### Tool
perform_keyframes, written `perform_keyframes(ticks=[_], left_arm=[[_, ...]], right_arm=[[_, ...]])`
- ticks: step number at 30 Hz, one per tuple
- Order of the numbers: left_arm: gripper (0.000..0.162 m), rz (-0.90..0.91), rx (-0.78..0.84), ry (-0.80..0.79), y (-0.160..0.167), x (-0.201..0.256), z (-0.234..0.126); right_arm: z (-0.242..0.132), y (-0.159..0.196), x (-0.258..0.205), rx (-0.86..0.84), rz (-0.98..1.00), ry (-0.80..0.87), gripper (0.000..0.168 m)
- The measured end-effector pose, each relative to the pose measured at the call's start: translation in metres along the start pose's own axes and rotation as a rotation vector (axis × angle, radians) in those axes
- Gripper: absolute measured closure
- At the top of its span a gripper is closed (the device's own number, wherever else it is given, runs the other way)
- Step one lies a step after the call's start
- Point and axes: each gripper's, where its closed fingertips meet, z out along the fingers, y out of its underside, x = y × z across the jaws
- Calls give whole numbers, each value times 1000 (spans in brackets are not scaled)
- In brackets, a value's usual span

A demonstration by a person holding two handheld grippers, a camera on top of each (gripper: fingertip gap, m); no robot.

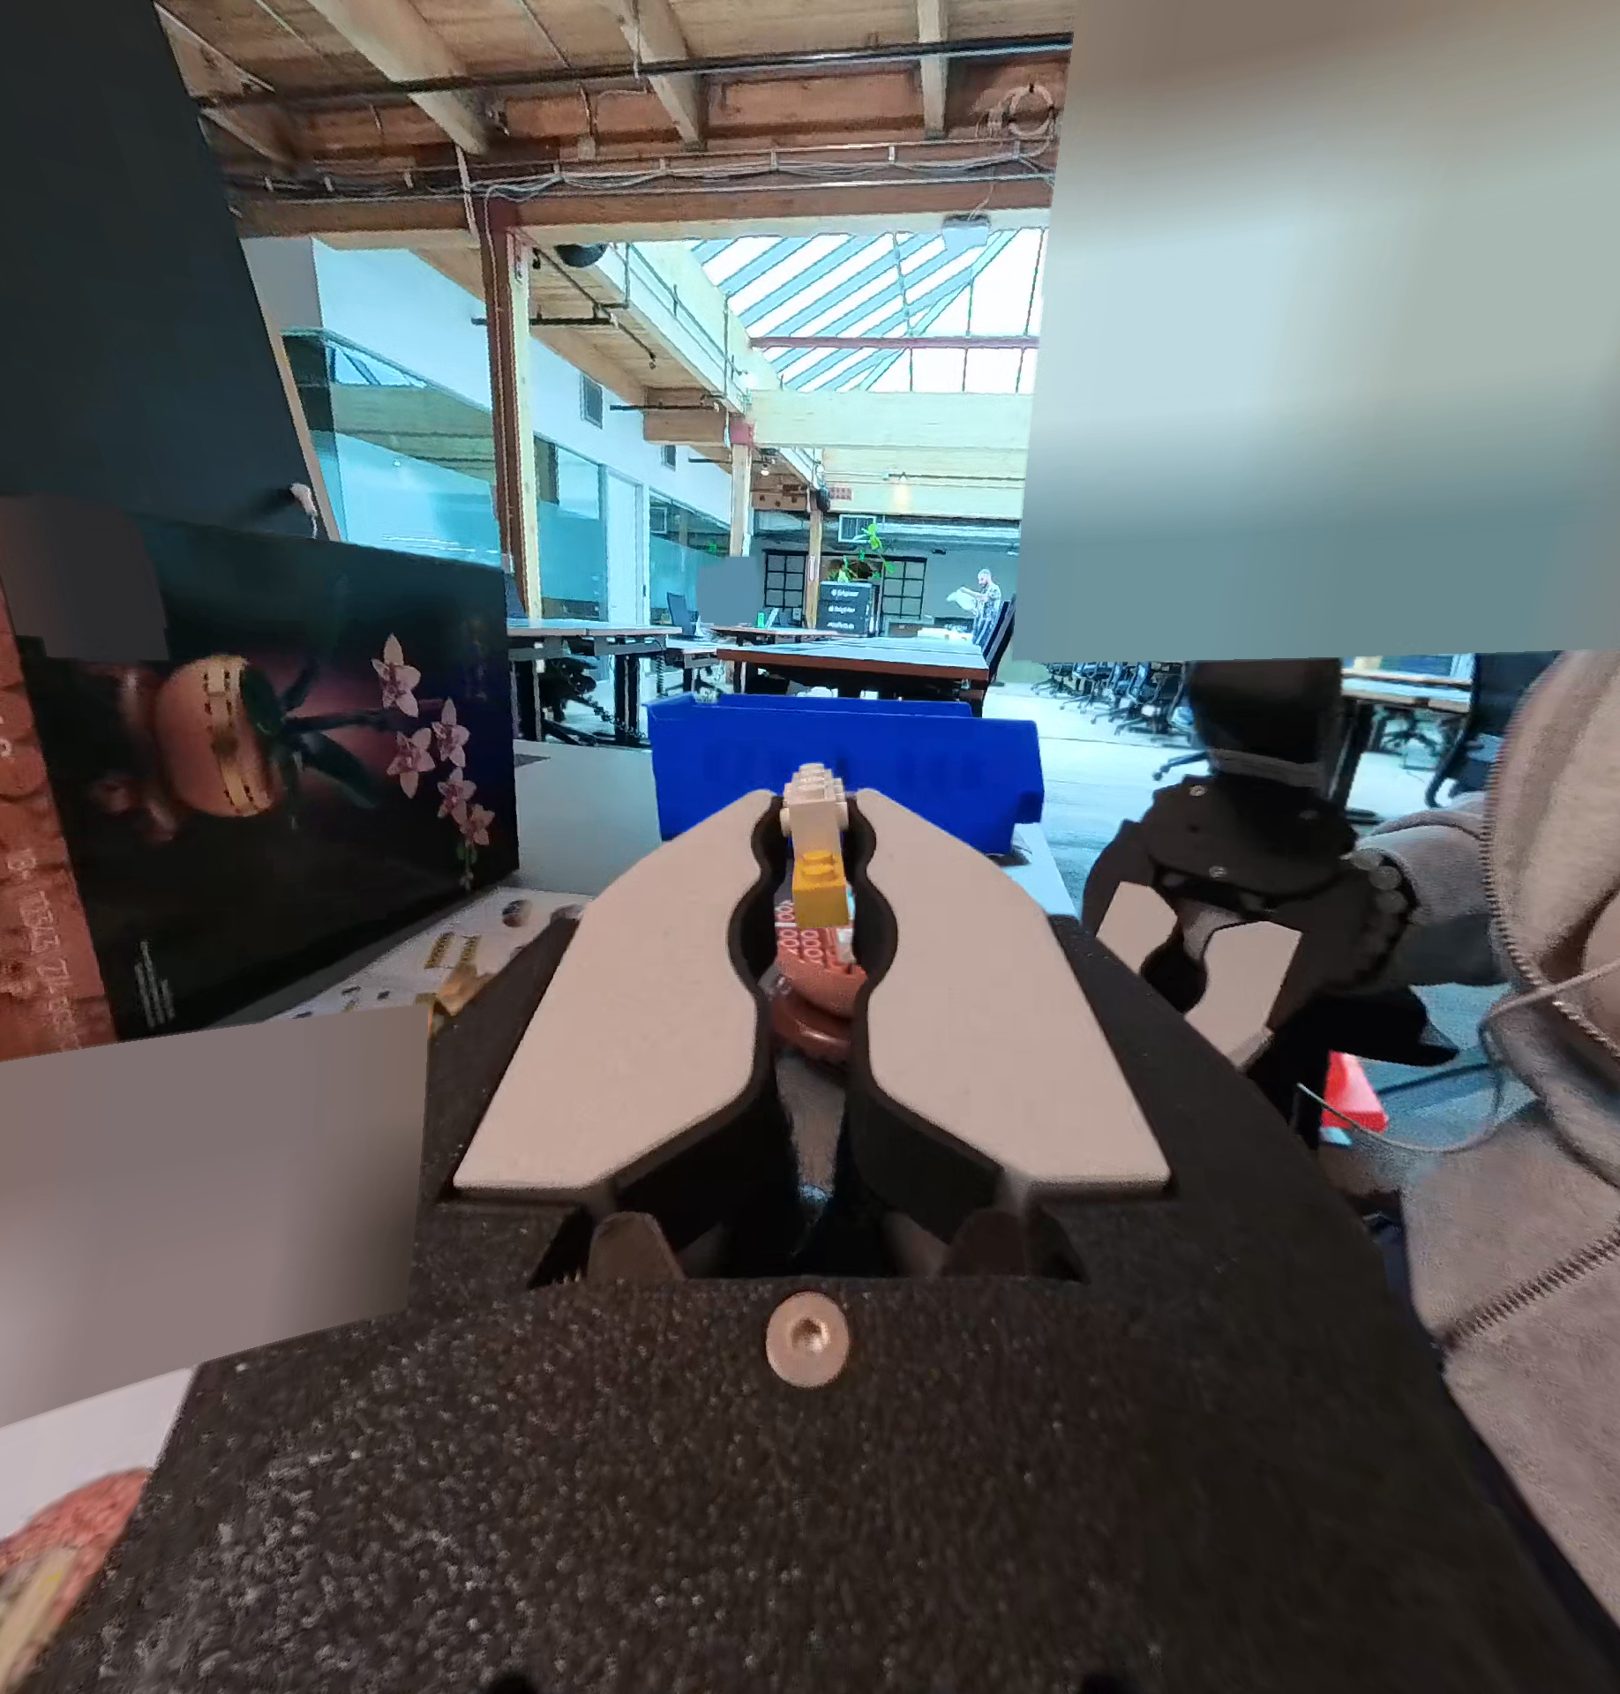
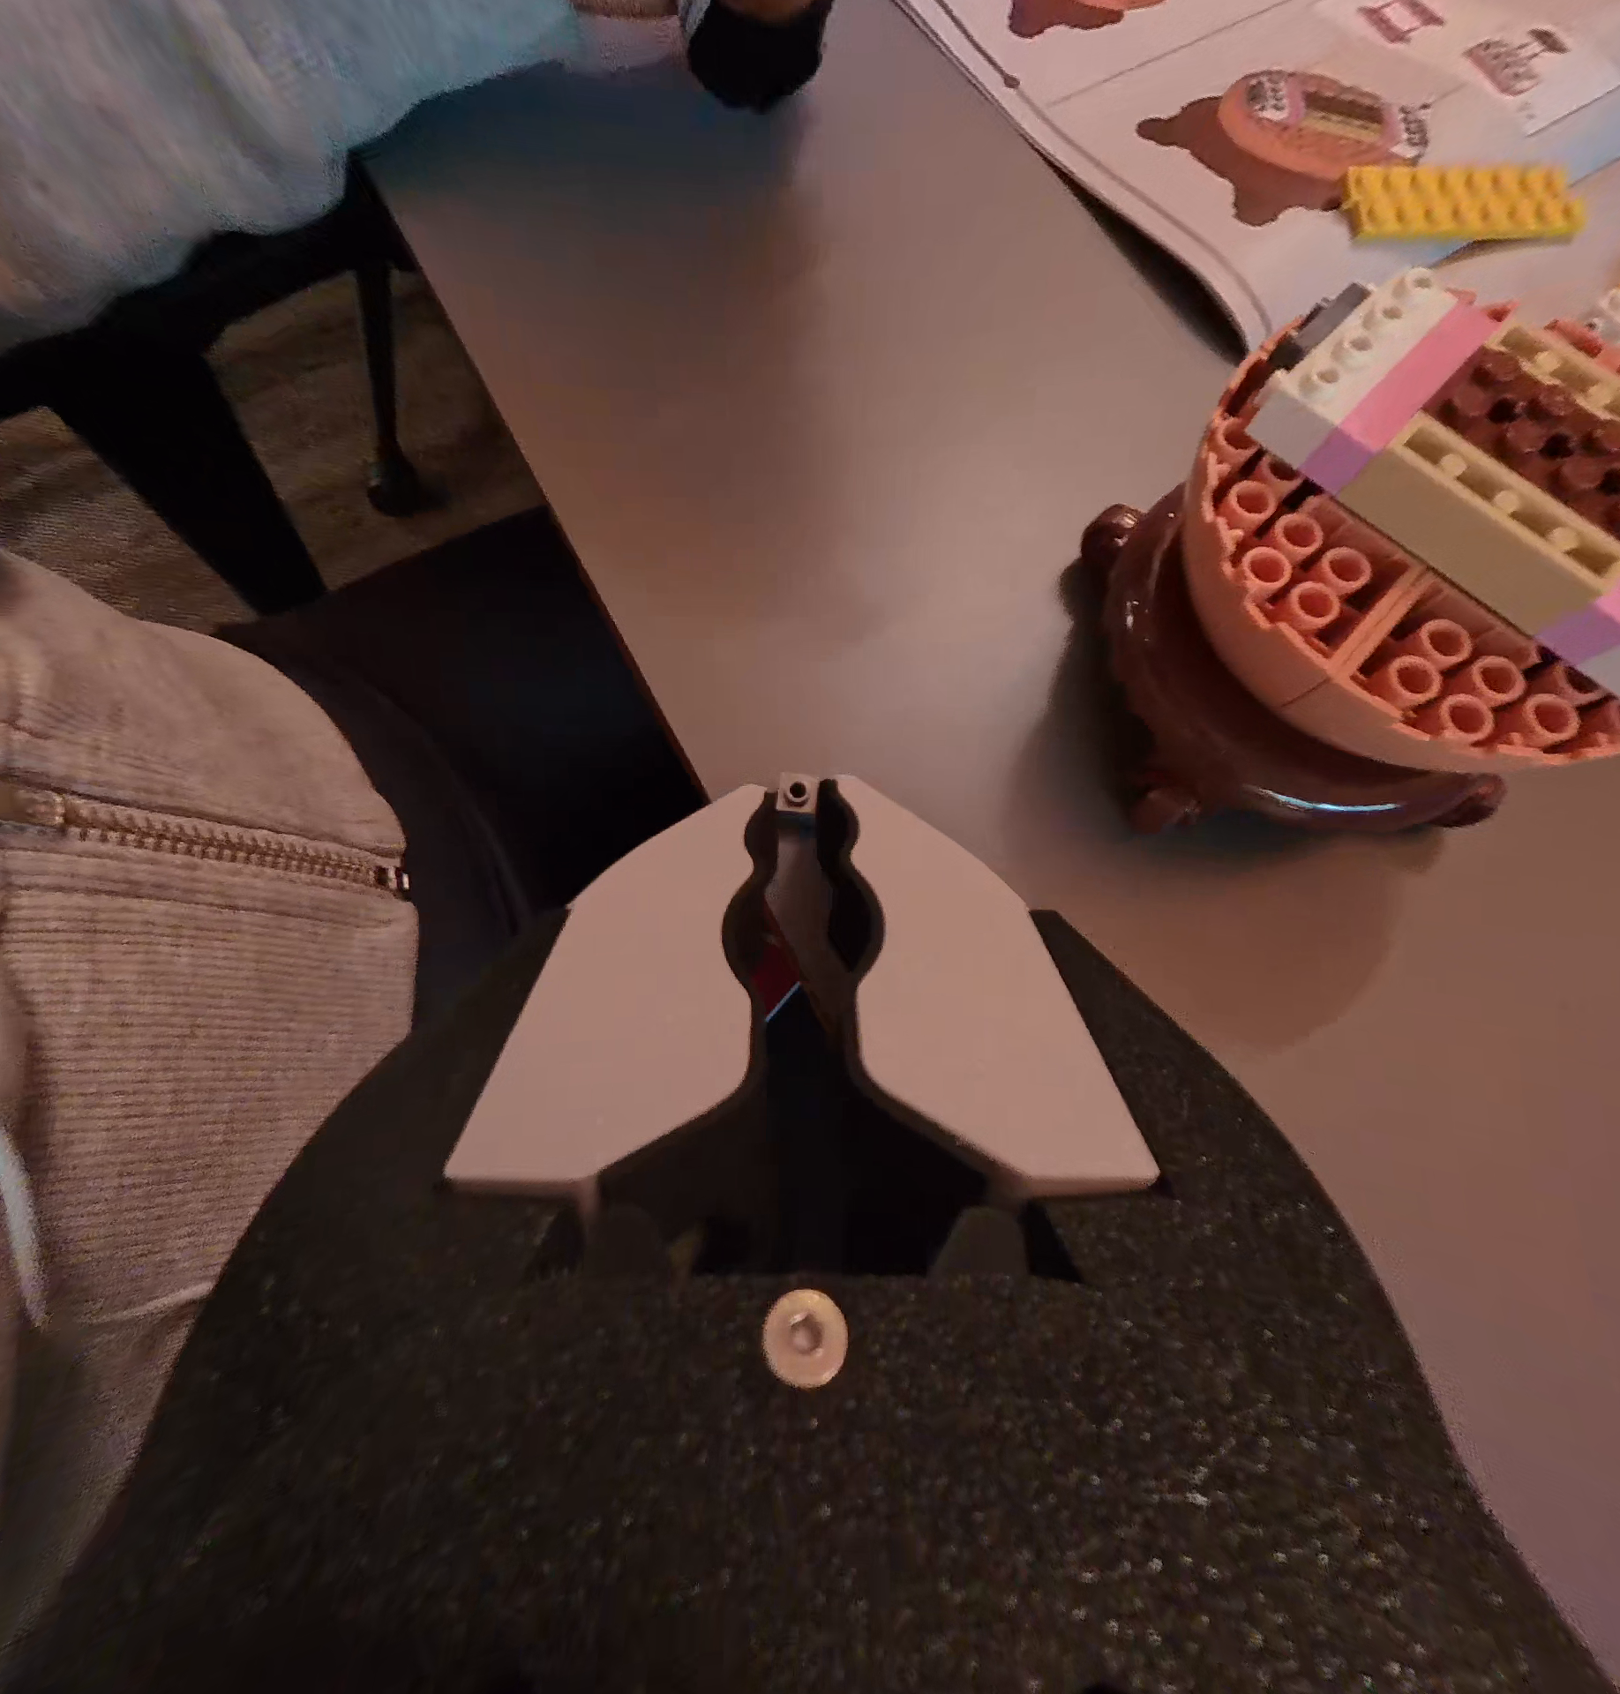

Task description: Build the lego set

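My left gripper [image 1: 815,811] is shut on a lego build [image 1: 820,885]. A light grey brick and a yellow brick sit between its fingertips, with a salmon studded part and a round brown base below them. In the right wrist view the salmon pot build [image 2: 1430,568] stands tilted on its brown base on the grey table [image 2: 834,412], at the right edge. My right gripper [image 2: 795,811] is shut on a small dark grey piece [image 2: 795,790] near the table's edge, left of the pot. The right gripper also shows in the left wrist view [image 1: 1191,962].
A yellow plate [image 2: 1466,203] lies on the open instruction booklet [image 2: 1155,147]. A blue bin [image 1: 953,761] stands behind the build and the lego box [image 1: 265,779] to the left. Another salmon part [image 1: 45,1567] lies bottom left. A person's grey jacket [image 2: 146,917] is close by. The tips of one gripper are about 20 cm away from the tips of the other.
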Motion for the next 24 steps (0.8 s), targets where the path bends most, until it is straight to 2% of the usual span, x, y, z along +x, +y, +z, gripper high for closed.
perform_keyframes(ticks=[3,4,9,12,15,18,24], left_arm=[[151,-35,17,42,-1,7,3],[151,-65,37,62,-3,9,5],[152,-257,194,187,-19,23,7],[151,-244,163,242,-17,33,8],[151,-185,98,269,-11,39,7],[151,-128,62,264,-9,40,5],[151,-90,12,257,-2,41,5]], right_arm=[[0,-3,3,6,-32,-12,161],[-3,-14,5,57,-48,-22,161],[-46,-130,18,417,-35,-122,161],[-54,-173,22,437,-73,-208,161],[-41,-181,23,292,-153,-260,161],[-26,-172,22,144,-182,-312,161],[-15,-168,21,74,-200,-334,161]])
